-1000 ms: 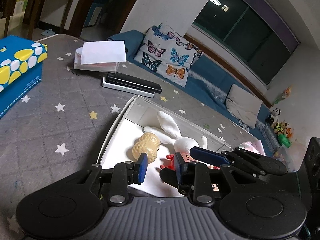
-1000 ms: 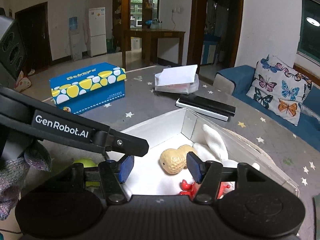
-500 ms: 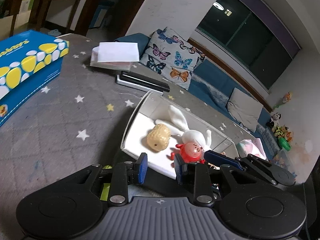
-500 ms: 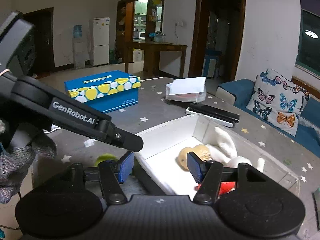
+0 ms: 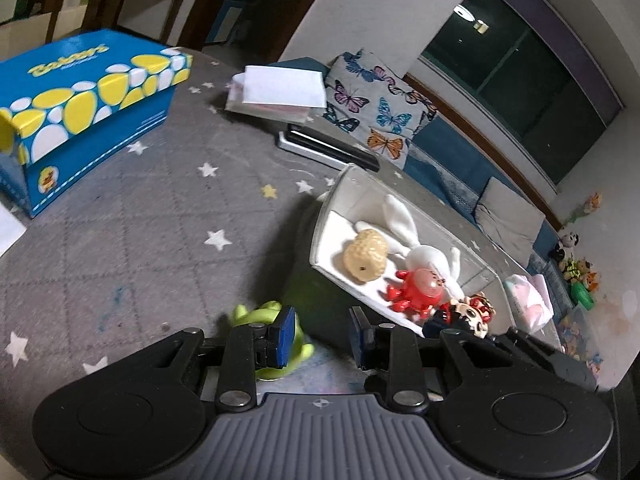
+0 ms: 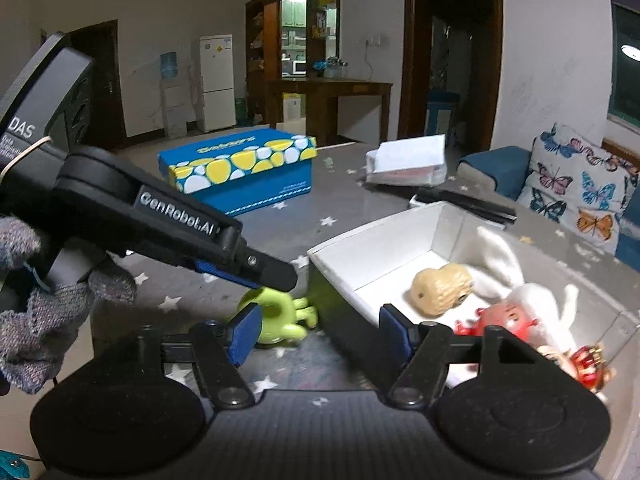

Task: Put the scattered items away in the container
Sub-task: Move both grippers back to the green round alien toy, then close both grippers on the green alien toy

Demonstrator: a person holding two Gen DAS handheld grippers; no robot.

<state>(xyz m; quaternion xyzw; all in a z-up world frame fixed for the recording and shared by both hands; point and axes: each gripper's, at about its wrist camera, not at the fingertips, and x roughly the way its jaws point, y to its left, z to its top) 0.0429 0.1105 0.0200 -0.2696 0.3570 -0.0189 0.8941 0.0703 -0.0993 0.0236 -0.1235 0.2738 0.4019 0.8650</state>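
Green toy [image 5: 266, 314] now beside left claw [image 5: 322, 334]

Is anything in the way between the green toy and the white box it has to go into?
Only the box's own near wall. The green toy lies on the grey starred cloth just outside the white box, so it must be lifted over that rim. Nothing else visible lies between them.
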